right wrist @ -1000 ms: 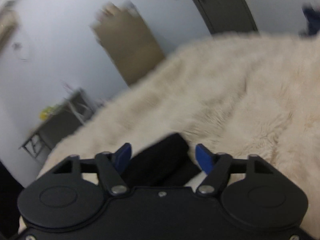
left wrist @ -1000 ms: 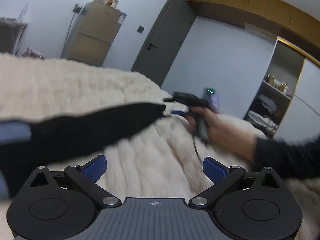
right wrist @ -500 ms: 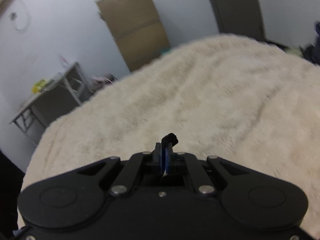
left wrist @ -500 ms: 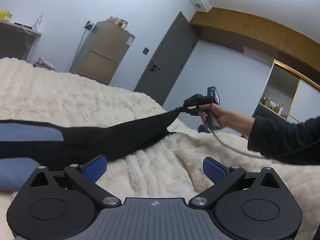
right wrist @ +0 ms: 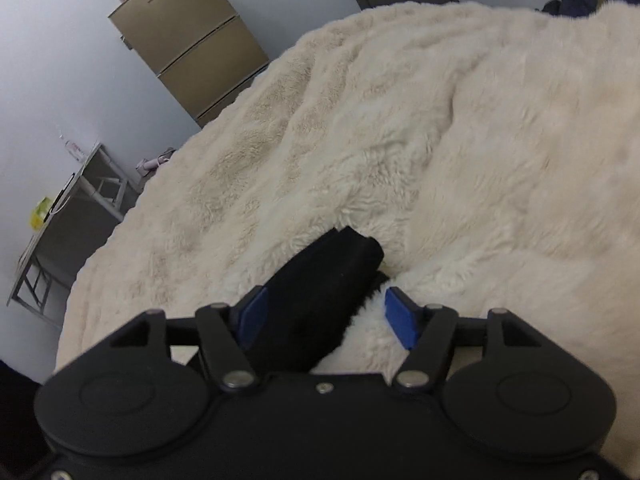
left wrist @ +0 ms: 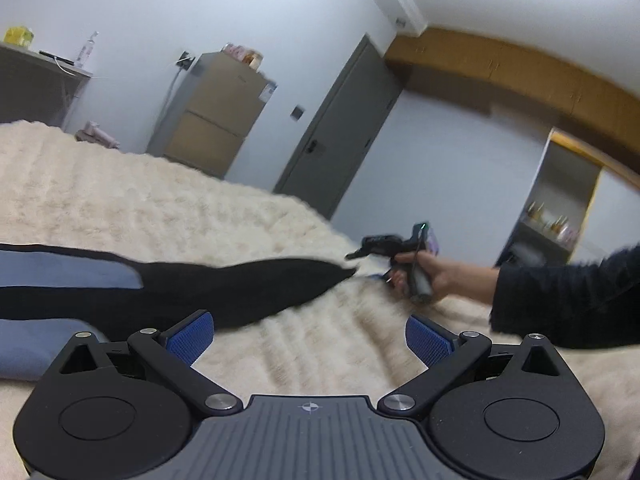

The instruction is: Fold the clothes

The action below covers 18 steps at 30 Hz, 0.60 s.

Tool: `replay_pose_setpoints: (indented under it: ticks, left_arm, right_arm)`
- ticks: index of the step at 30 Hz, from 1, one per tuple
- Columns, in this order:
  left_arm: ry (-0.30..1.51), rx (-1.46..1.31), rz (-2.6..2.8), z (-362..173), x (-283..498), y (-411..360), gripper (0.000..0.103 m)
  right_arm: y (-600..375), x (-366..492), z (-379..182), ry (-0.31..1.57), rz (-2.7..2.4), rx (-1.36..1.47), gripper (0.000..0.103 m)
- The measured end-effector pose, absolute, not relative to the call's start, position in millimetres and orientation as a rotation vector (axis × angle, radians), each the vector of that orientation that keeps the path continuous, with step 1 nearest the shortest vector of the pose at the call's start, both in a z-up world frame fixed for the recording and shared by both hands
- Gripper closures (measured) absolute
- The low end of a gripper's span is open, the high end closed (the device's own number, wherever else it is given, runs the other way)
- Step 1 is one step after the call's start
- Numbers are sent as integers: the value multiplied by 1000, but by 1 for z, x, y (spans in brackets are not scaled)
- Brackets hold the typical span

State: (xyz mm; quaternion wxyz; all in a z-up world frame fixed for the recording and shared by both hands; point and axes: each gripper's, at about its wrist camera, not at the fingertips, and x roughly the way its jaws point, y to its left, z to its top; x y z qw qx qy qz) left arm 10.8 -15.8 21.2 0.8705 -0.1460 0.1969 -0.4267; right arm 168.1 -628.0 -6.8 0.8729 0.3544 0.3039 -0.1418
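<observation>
Blue-padded right gripper point(right wrist: 326, 316) stood with jaws well apart, having just opened after a tight pinch; black fabric end of the garment point(right wrist: 320, 296) lay between the pads, brushing the left pad point(right wrist: 252, 314), clear of the right one, no longer clamped. Seen from the left wrist view as a small black tool point(left wrist: 378, 246) in a bare hand point(left wrist: 436, 280) with a dark sleeve point(left wrist: 568, 300), just beyond the tip of the garment.

Left gripper point(left wrist: 310, 338) likewise spread wide, blue pads point(left wrist: 190, 336) far from each other, holding nothing, only cream pile showing between them. Left pad sat just in front of the garment's near edge; touching or not could not be told.

Black and grey-blue garment point(left wrist: 200, 284) lay stretched flat across the cream shaggy blanket point(left wrist: 160, 212), tapering toward the right gripper, grey-blue panels at the opposite end. Nothing lay across the garment between the two grippers.

Beyond the blanket: a tall brown fridge point(left wrist: 216, 112), a dark grey door point(left wrist: 340, 132), a grey desk point(left wrist: 32, 80) against the pale wall, wooden cupboards point(left wrist: 520, 76) high up, and an open shelf unit point(left wrist: 560, 208).
</observation>
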Motion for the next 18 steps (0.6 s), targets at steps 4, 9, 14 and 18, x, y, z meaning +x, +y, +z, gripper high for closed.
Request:
replay_pose_setpoints:
  ticks: [4,9,14,18]
  left_arm:
    - [412,-296,-901,22,2,-18,2]
    - [418,-306,-893,21,6,-23,2]
    - [421,-340,-890,20,10,-24,2]
    - [427,-321,-886,19,8,-24,2]
  right_arm:
    - [-632,182,-29,576,-279,743,34]
    - [-643,178,-45,455,-184,945,87]
    - [-643,168,-23,402,-149,904,98]
    - [-641,143,20,338,-197,830,98]
